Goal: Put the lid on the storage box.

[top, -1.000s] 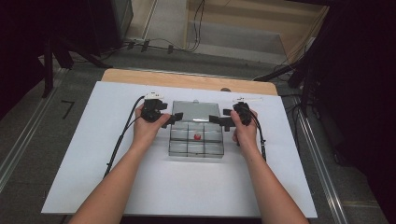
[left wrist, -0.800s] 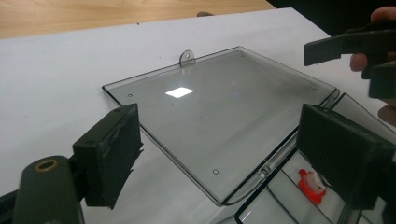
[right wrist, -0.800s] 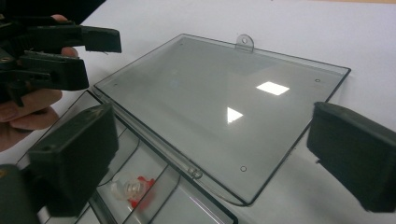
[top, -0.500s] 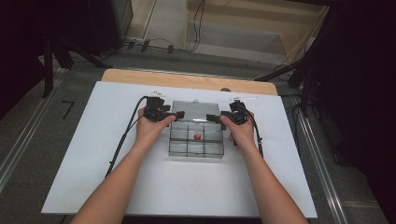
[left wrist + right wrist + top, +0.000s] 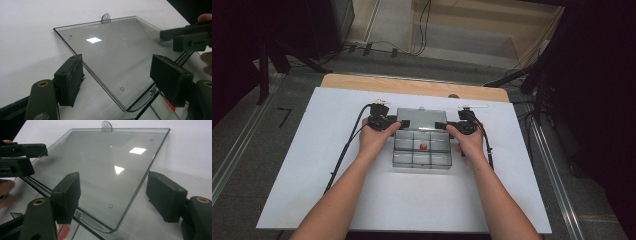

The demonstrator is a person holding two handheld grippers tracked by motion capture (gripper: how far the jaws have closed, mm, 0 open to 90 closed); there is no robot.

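The see-through plastic box with little compartments point(image 5: 422, 149) sits mid-table, its clear flat lid point(image 5: 112, 55) open and lying back. The left gripper point(image 5: 398, 123) and right gripper point(image 5: 441, 125) have just been closing around the lid's side edges, pads not yet touching. Shutting it is left.

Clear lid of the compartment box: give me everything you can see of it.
The lid is a thin, clear, slightly grey plastic sheet with rounded corners, small dimples near them and a holed tab on its far edge. It is swung open, hinged to the compartment box, lying back low over the white table. The left gripper and right gripper each straddle a side edge; their jaws have just been closing, pads not yet pressing.
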